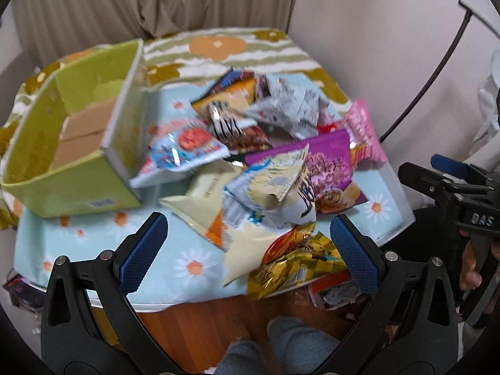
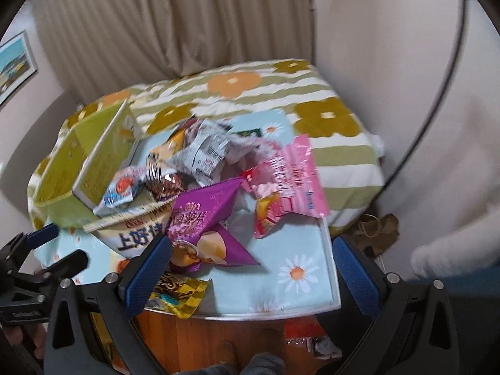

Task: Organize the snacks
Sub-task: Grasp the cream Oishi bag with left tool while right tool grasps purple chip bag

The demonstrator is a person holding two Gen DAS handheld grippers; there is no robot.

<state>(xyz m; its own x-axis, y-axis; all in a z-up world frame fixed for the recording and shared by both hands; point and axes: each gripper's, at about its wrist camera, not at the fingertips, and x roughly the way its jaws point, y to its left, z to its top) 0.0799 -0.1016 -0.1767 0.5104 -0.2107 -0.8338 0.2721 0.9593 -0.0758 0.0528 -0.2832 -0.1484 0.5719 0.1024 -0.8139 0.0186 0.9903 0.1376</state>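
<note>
A pile of snack packets lies on a small table with a daisy cloth (image 1: 193, 259). It includes a purple bag (image 1: 328, 168), a pink packet (image 1: 364, 131), a gold packet (image 1: 300, 259), a cream bag (image 1: 203, 200) and a blue-red packet (image 1: 184, 150). A green cardboard box (image 1: 78, 143) stands open at the left. My left gripper (image 1: 247, 250) is open and empty above the near edge of the pile. My right gripper (image 2: 250, 268) is open and empty over the table's near right part, beside the purple bag (image 2: 203, 218). The pink packet (image 2: 290, 175) and the box (image 2: 93, 168) also show there.
A bed with a green-striped flower cover (image 1: 218, 47) lies behind the table, with a curtain (image 1: 156, 0) and wall beyond. More packets lie on the wooden floor (image 1: 331, 293) under the table's edge. Feet in grey socks (image 1: 281, 343) are below. A black cable (image 1: 437, 72) hangs at right.
</note>
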